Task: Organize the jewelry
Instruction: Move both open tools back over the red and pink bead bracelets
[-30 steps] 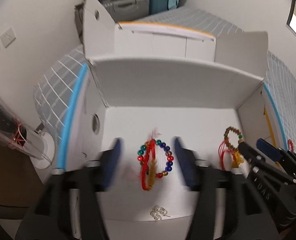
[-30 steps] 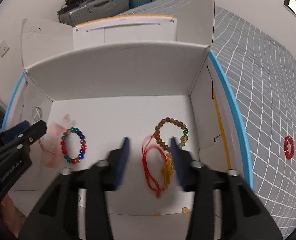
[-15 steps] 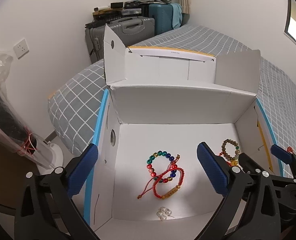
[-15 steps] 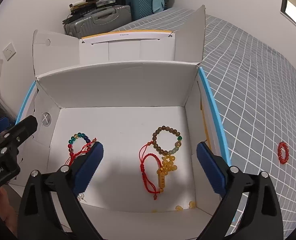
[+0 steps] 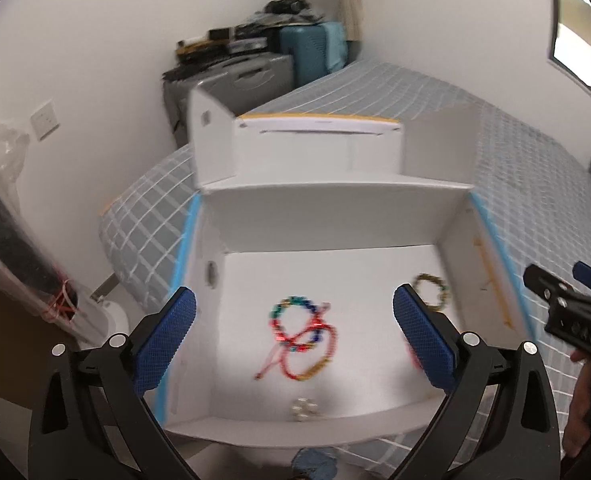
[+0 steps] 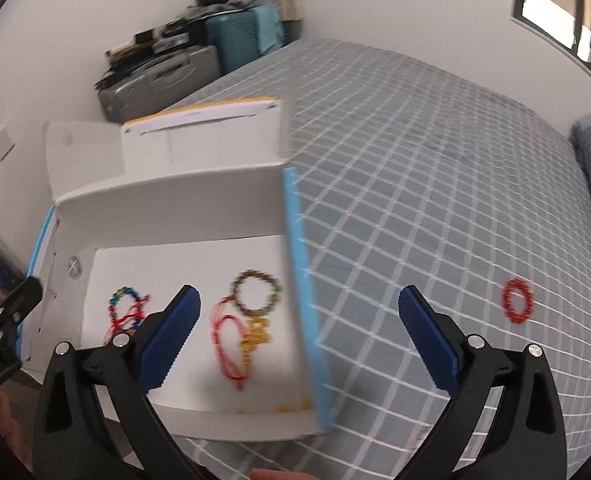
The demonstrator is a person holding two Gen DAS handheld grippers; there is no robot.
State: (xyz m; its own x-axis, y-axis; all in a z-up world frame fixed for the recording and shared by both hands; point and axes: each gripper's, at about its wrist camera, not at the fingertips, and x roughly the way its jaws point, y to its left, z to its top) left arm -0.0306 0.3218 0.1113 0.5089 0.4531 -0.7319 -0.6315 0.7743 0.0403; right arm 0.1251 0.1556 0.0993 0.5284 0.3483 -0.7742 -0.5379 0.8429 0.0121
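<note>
Jewelry lies dropped in the white box (image 6: 291, 264); both grippers (image 5: 293, 340) (image 6: 297, 344) gape empty, and the red bracelet (image 6: 517, 307) on the bedspread probably comes next.

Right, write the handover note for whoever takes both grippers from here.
Left gripper: open, empty, above the white box.
Right gripper: jaws just finishing opening, empty, straddling the box's blue right edge.
In the box: multicolour bead bracelet tangled with a red cord bracelet; brown bead bracelet with another red cord and yellow beads; pearl piece near the front wall.
Left: the red bead bracelet lies out on the checked bedspread, right of the box. Box it next.
</note>
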